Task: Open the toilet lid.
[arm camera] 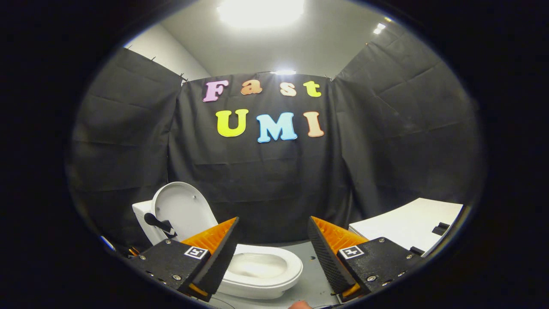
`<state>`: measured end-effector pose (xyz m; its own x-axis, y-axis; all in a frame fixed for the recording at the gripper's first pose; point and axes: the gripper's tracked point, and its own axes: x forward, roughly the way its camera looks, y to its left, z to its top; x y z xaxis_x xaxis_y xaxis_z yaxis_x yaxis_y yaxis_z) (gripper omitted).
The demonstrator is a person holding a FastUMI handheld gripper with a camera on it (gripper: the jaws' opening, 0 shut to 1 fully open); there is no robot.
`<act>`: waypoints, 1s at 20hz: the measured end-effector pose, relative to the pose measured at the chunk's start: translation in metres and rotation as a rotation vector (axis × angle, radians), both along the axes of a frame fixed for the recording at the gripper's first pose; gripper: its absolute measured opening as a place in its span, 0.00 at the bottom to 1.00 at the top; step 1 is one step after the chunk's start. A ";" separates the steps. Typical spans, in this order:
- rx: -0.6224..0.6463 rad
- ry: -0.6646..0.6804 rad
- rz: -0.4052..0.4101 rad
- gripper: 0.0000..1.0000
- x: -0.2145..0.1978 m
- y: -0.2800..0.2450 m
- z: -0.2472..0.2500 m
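Observation:
A white toilet stands on the grey floor just beyond my left finger. Its lid (182,208) is raised, leaning back against the white tank (143,216), and the seat ring and bowl (261,268) lie exposed. A dark flush handle (158,223) sticks out in front of the tank. My gripper (272,244) is open, its fingers wide apart and nothing between them. It hovers above and in front of the bowl, clear of the toilet.
Black cloth walls close the booth behind and on both sides. A white tabletop (407,225) with a small dark item at its edge stands beyond my right finger. Grey floor (311,283) stretches between the toilet and the table.

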<state>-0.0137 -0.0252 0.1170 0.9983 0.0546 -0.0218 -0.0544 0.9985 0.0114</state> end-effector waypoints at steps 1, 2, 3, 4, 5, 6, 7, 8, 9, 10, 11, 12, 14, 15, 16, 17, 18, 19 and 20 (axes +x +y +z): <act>-0.005 0.014 -0.002 0.95 -0.001 -0.002 -0.006; -0.009 0.023 -0.003 0.95 -0.001 -0.003 -0.010; -0.010 0.030 -0.004 0.95 -0.001 -0.005 -0.013; -0.009 0.035 -0.001 0.95 -0.001 -0.004 -0.015; -0.006 0.037 0.002 0.95 -0.001 -0.003 -0.015; -0.005 0.037 0.005 0.95 -0.001 -0.001 -0.015; -0.004 0.034 0.009 0.95 -0.002 0.000 -0.014; -0.004 0.032 0.011 0.95 -0.002 0.001 -0.012; -0.002 0.032 0.012 0.95 -0.002 0.000 -0.013; 0.000 0.033 0.015 0.95 -0.001 0.001 -0.012; 0.002 0.034 0.017 0.95 -0.003 0.002 -0.013; 0.002 0.033 0.017 0.95 -0.002 0.002 -0.012; 0.004 0.028 0.018 0.95 -0.002 0.003 -0.010; 0.004 0.025 0.018 0.95 -0.003 0.003 -0.009; 0.004 0.022 0.018 0.95 -0.002 0.003 -0.007; 0.004 0.019 0.020 0.95 -0.002 0.004 -0.007; 0.004 0.018 0.022 0.95 -0.002 0.004 -0.006; 0.004 0.018 0.023 0.95 -0.003 0.005 -0.006; 0.005 0.017 0.024 0.95 -0.002 0.005 -0.005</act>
<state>-0.0160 -0.0204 0.1121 0.9961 0.0791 -0.0381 -0.0785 0.9968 0.0176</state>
